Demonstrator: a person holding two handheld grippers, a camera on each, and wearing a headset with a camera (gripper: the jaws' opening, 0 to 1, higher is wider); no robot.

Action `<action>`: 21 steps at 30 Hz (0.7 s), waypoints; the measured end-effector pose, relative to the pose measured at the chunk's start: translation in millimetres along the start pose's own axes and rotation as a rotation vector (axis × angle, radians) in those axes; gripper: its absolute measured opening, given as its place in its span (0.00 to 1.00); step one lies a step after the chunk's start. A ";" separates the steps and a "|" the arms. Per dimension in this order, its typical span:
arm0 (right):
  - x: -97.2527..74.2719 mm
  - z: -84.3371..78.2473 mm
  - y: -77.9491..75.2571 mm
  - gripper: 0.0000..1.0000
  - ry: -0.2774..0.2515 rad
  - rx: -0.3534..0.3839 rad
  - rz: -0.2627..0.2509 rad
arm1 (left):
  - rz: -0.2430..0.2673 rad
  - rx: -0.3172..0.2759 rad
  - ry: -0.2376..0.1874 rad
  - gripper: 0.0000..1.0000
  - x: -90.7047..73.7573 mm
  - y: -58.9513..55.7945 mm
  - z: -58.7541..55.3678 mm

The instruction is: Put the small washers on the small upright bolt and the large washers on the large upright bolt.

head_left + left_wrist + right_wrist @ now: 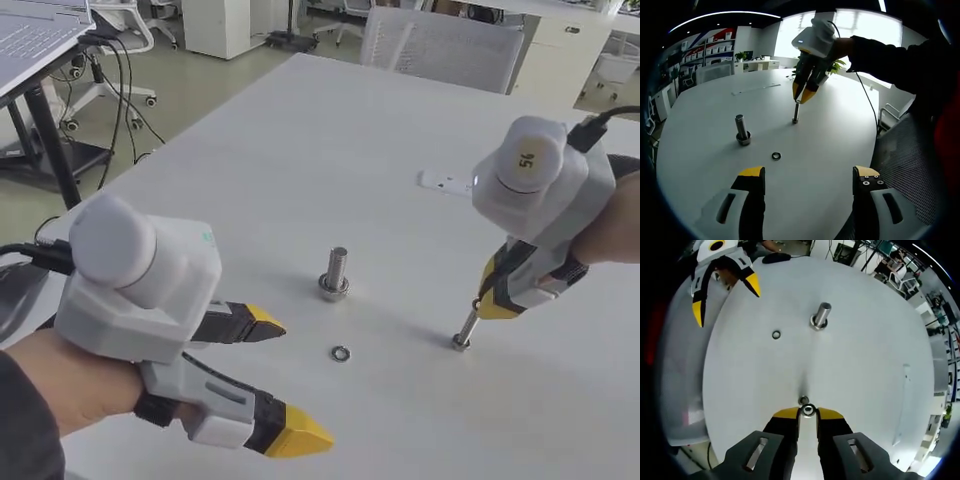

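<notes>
The large upright bolt [336, 270] stands mid-table with a washer at its foot. A loose small washer [341, 352] lies flat just in front of it. To the right stands the small upright bolt [463, 334]. My right gripper [489, 299] is shut on a small washer [808, 410] right at the top of the small bolt [803, 400]. My left gripper [283, 378] hangs open and holds nothing at the near left, short of the loose washer [776, 156] and the large bolt [742, 131]. In the right gripper view, the left gripper [726, 300] is beyond the loose washer [776, 334].
A white strip [445, 183] lies on the white table [300, 150] behind the right gripper. A mesh chair [440, 45] stands at the far edge. At the far left are a desk with a laptop [30, 35] and hanging cables.
</notes>
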State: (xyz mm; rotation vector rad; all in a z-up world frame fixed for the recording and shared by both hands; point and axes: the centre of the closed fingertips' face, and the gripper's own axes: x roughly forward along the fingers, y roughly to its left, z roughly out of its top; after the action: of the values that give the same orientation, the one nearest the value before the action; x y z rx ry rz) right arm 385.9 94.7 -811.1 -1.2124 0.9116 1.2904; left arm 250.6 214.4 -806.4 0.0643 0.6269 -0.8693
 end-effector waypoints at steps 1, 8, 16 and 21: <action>0.3 0.2 -0.1 0.14 0.000 -0.002 0.000 | 0.000 0.000 0.000 0.71 -0.1 0.1 0.0; 3.2 1.0 -0.2 0.14 0.005 -0.002 0.005 | 0.002 -0.002 0.000 0.70 -2.4 1.4 -2.0; 7.0 0.6 1.3 0.14 0.012 0.000 0.009 | 0.004 -0.002 0.001 0.70 -3.3 1.0 -2.4; 10.7 1.1 2.3 0.14 0.013 0.002 0.017 | 0.004 -0.002 0.002 0.70 -3.6 1.3 -2.8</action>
State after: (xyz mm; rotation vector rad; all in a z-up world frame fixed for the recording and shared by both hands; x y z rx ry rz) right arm 384.7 97.6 -821.6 -1.2149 0.9348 1.2960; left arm 248.5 218.6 -807.0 0.0645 0.6299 -0.8648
